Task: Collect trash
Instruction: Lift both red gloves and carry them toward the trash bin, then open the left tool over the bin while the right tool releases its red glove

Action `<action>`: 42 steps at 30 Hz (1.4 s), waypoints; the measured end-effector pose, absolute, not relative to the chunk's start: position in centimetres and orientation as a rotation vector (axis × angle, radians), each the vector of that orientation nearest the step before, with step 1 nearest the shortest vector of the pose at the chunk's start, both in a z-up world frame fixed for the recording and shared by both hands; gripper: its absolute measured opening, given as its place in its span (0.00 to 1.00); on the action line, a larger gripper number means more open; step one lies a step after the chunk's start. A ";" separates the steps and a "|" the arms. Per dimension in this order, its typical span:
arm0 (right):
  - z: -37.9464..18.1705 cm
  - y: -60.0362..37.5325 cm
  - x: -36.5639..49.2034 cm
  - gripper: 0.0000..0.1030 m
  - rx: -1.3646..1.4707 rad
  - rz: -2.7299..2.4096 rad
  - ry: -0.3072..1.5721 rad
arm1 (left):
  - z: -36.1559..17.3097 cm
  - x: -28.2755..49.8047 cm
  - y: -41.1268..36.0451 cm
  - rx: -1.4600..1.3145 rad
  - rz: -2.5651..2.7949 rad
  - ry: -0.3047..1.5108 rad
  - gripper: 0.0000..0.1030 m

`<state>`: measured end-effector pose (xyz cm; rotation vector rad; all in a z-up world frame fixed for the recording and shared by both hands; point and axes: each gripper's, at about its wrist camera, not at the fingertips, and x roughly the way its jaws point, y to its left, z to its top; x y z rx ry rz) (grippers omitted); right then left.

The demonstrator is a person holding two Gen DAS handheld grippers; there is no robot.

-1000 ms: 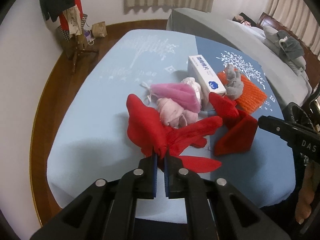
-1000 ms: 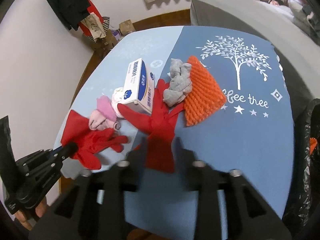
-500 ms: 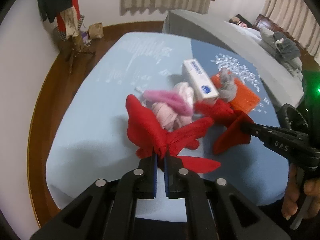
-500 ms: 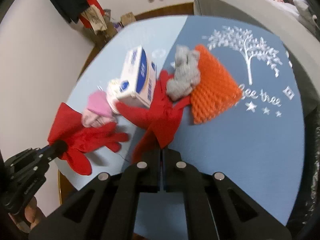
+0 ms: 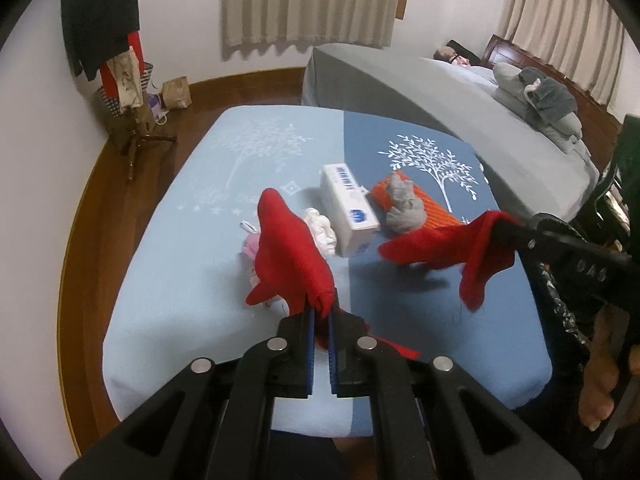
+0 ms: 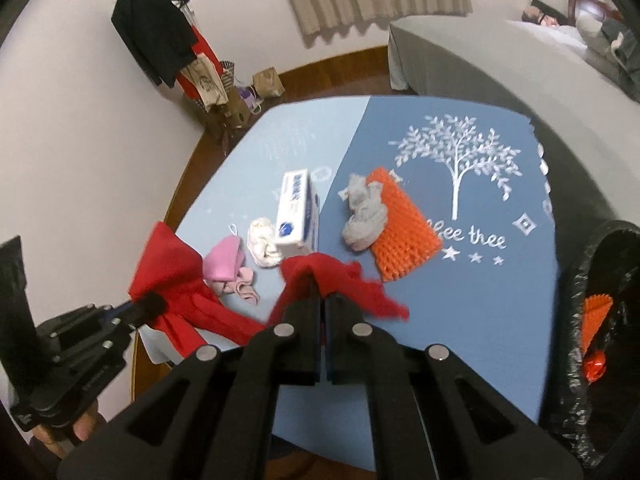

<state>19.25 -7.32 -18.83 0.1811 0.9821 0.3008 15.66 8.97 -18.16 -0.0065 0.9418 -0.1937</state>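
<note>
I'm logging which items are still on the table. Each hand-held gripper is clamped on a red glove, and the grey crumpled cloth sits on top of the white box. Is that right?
Not quite. The grey crumpled cloth lies on the orange mesh pad, beside the white box, as the right wrist view shows. The rest holds: the left hand-held gripper grips one red glove, the right hand-held gripper the other red glove.

Both wrist views: downward, close, sharing table (image 5: pixel 192 280).

1. The glove (image 5: pixel 292 248) between the left fingers (image 5: pixel 306 354) is red.
2. The glove (image 6: pixel 340 280) at the right fingertips (image 6: pixel 308 336) is red too.
3. Beyond them, the tablecloth (image 6: pixel 472 320) is light blue and dark blue, with white trees.
4. The net (image 6: pixel 404 232) is orange.
</note>
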 end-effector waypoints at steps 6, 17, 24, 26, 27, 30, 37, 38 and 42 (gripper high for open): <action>-16.6 -9.1 18.5 0.01 0.197 0.291 0.936 | -16.6 15.0 8.0 0.004 -0.214 0.912 0.05; -14.0 -12.3 16.7 0.01 0.201 0.248 0.885 | -15.6 13.5 4.2 0.039 -0.277 0.893 0.05; -13.1 -14.8 15.6 0.01 0.215 0.208 0.860 | -15.5 12.6 1.4 0.064 -0.329 0.901 0.05; -13.0 -15.6 15.3 0.01 0.219 0.195 0.853 | -15.4 12.4 0.3 0.072 -0.342 0.902 0.05; -12.9 -16.1 15.1 0.01 0.222 0.189 0.851 | -15.4 12.2 -0.3 0.079 -0.351 0.902 0.05; -12.7 -17.6 14.6 0.01 0.233 0.169 0.845 | -15.2 11.9 -2.1 0.100 -0.379 0.902 0.05; -12.3 -21.3 13.5 0.01 0.252 0.115 0.827 | -15.1 11.3 -6.5 0.142 -0.432 0.907 0.05; -12.2 -22.1 13.3 0.01 0.255 0.105 0.825 | -15.1 11.3 -7.0 0.146 -0.437 0.907 0.05; -12.3 -24.4 12.6 0.01 0.259 0.070 0.822 | -15.1 11.2 -9.6 0.158 -0.447 0.911 0.05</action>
